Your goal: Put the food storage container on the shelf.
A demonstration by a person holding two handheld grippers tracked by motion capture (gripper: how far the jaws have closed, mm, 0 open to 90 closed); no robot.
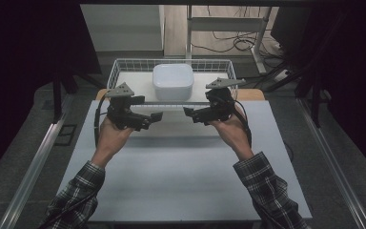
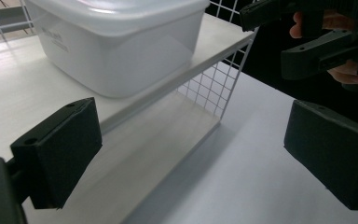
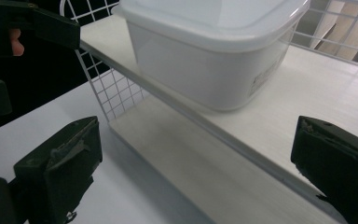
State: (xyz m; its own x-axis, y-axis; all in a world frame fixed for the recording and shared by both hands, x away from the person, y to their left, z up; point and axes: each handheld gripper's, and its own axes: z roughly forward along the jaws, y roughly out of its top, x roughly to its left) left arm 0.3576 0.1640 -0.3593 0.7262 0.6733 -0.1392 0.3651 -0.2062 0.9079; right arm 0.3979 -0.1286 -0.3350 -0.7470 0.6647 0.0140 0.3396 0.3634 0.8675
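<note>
— What sits under everything here?

— A pale worktop (image 1: pixel 181 181), rectangular, with a wooden edge (image 1: pixel 255 94) peeking out at its far side.

— And around it?

— Grey floor (image 1: pixel 24 143), with a metal rail (image 1: pixel 33 167) running along the left and another rail (image 1: pixel 336 162) on the right. Dark curtains (image 1: pixel 24 43) close off both sides.

— Anything farther back?

— A white metal frame (image 1: pixel 226 26), perhaps a table's legs, standing on a lighter floor. Black cables (image 1: pixel 228 43) lie tangled there, near a dark box (image 1: pixel 286 24) I can't make out.
</note>
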